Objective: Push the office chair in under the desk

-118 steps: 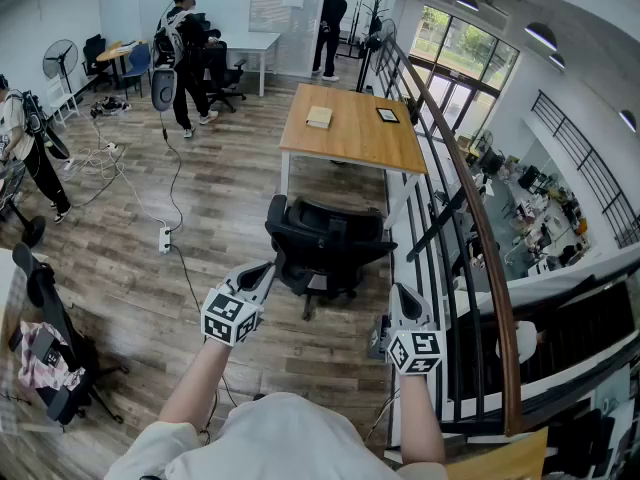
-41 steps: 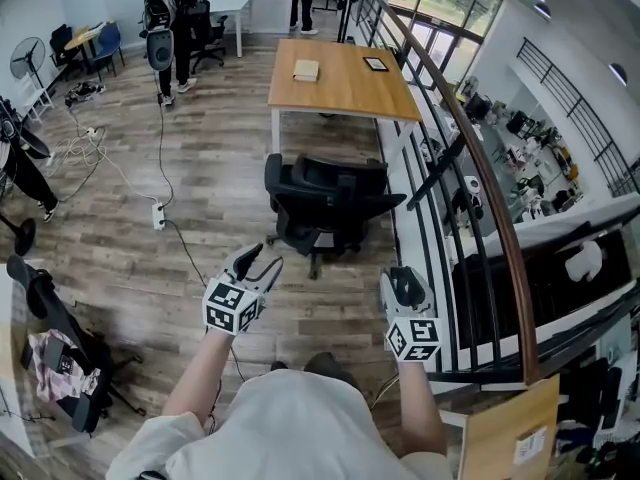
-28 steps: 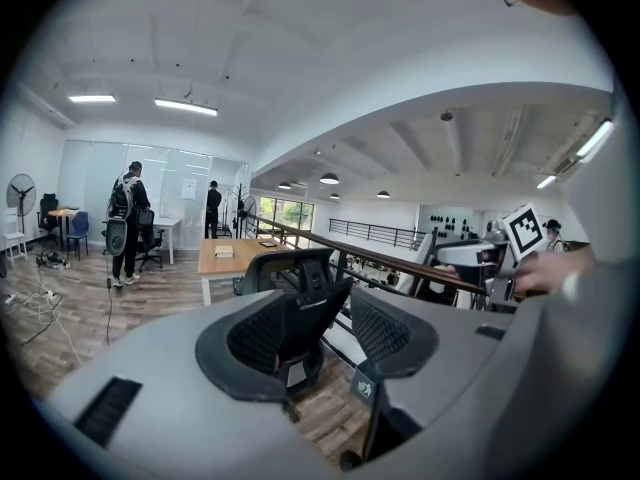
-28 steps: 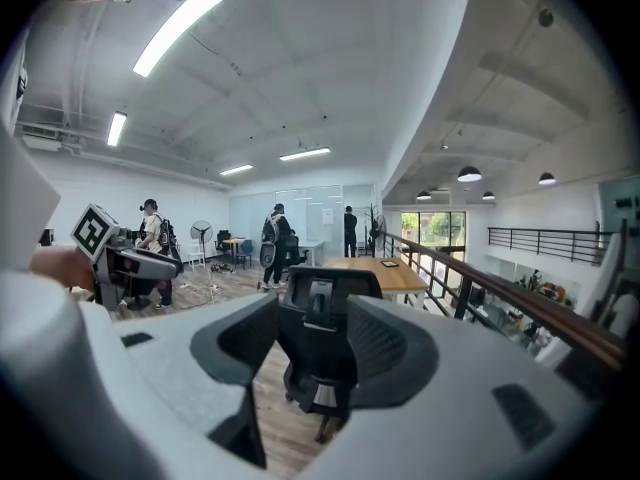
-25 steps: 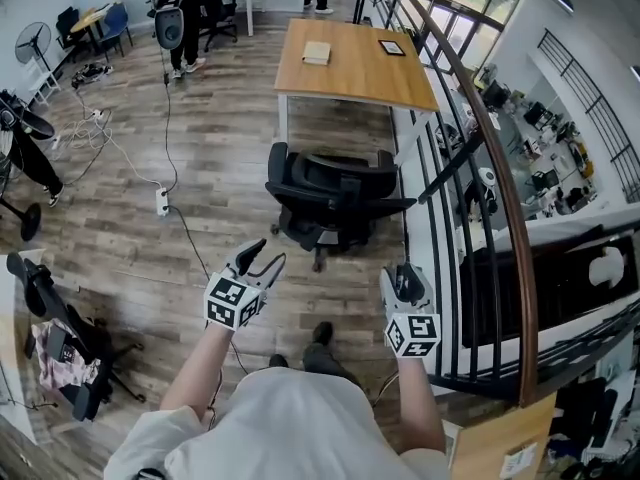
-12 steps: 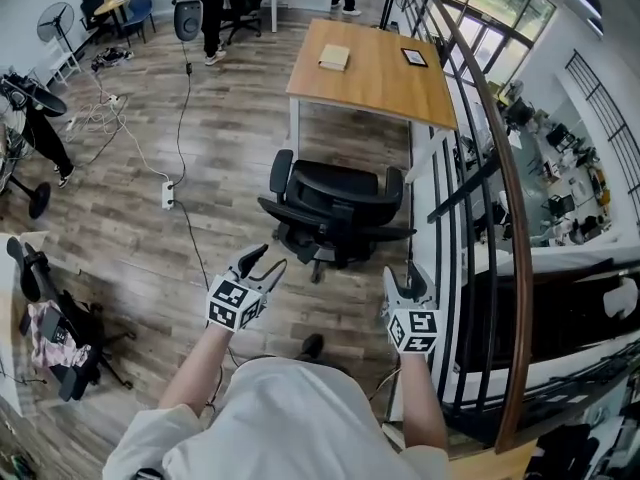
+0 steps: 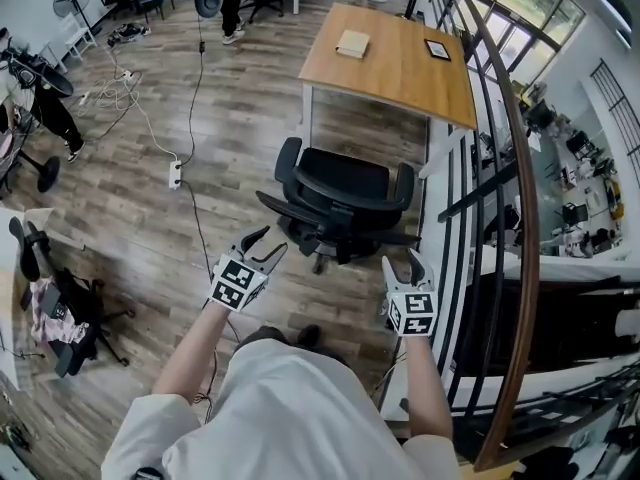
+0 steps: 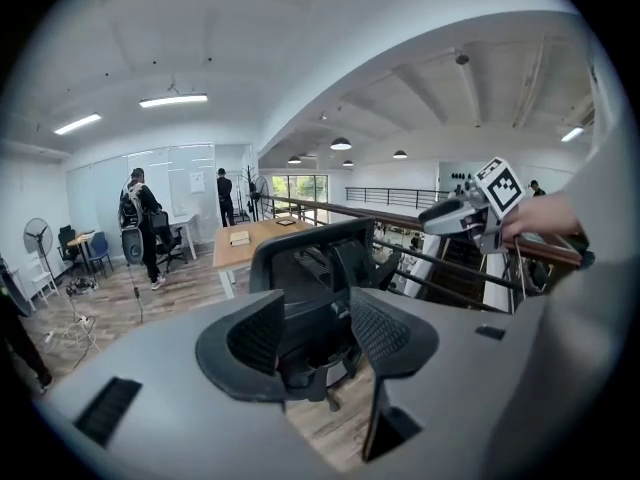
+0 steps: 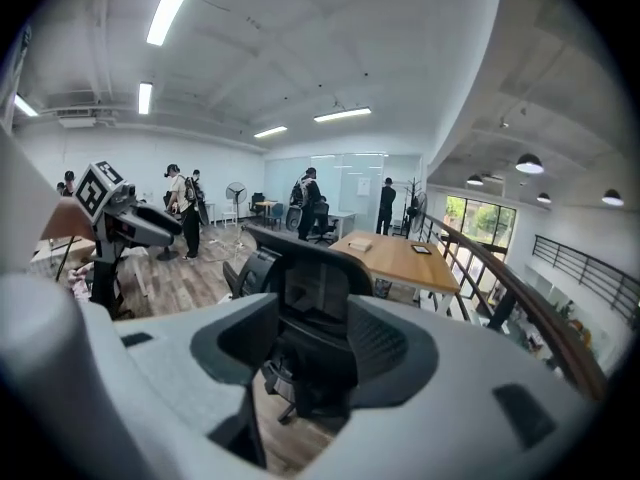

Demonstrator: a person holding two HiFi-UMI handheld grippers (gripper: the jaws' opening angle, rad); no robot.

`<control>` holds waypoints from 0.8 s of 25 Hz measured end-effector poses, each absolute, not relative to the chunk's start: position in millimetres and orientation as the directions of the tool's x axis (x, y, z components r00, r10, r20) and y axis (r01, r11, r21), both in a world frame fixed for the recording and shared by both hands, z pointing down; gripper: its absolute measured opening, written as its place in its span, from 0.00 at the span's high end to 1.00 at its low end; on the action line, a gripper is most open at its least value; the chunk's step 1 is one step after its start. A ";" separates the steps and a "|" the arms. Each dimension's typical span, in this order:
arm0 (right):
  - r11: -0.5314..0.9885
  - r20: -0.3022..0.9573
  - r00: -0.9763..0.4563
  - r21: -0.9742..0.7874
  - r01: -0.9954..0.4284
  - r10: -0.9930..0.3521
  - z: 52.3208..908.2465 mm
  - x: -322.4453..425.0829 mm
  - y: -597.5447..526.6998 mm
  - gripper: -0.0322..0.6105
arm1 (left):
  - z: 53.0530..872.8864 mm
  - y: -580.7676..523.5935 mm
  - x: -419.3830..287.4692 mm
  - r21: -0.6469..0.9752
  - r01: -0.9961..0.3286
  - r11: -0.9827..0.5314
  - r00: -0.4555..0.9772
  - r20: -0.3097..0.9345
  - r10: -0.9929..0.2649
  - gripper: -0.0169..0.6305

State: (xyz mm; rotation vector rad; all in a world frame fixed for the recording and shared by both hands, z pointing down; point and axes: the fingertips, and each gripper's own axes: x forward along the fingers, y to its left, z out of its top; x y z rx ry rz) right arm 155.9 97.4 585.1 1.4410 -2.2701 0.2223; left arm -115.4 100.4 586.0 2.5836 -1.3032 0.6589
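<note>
A black office chair (image 7: 340, 203) stands on the wood floor, its backrest toward me and its seat facing the wooden desk (image 7: 390, 68) just beyond. My left gripper (image 7: 266, 243) hovers a short way behind the backrest's left side, open and empty. My right gripper (image 7: 402, 261) hovers behind the right armrest, also open and empty. In the left gripper view the backrest (image 8: 310, 253) shows past the spread jaws of the gripper (image 8: 318, 333). The right gripper view shows the backrest (image 9: 310, 278) beyond that gripper (image 9: 315, 353), with the desk (image 9: 400, 253) behind it.
A black railing with a wooden handrail (image 7: 505, 168) runs close along the right. A power strip and cable (image 7: 175, 175) lie on the floor at left. A book (image 7: 352, 43) and a tablet (image 7: 437, 49) rest on the desk. People stand far back.
I have stepped closer to the chair, which now lies just ahead of both grippers. Both grippers stay open and level, with nothing taken hold of.
</note>
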 end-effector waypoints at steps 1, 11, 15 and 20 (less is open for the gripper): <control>0.463 0.461 -0.366 0.114 -0.879 -0.808 589.6 152.9 93.3 0.64 | 590.2 94.9 -117.2 -0.060 -0.793 -0.607 0.512 0.474 -0.716 0.66; 0.607 0.609 -0.391 0.191 -0.772 -0.690 646.7 131.2 58.5 0.64 | 644.6 41.1 -110.3 -0.263 -0.612 -0.746 0.495 0.608 -0.620 0.66; 0.657 0.682 -0.359 0.236 -0.716 -0.637 662.8 124.8 51.1 0.64 | 665.5 21.8 -109.6 -0.348 -0.489 -0.800 0.477 0.661 -0.580 0.65; 0.731 0.755 -0.284 0.352 -0.585 -0.591 685.7 120.5 33.7 0.63 | 688.8 3.1 -106.0 -0.421 -0.303 -0.855 0.454 0.725 -0.518 0.64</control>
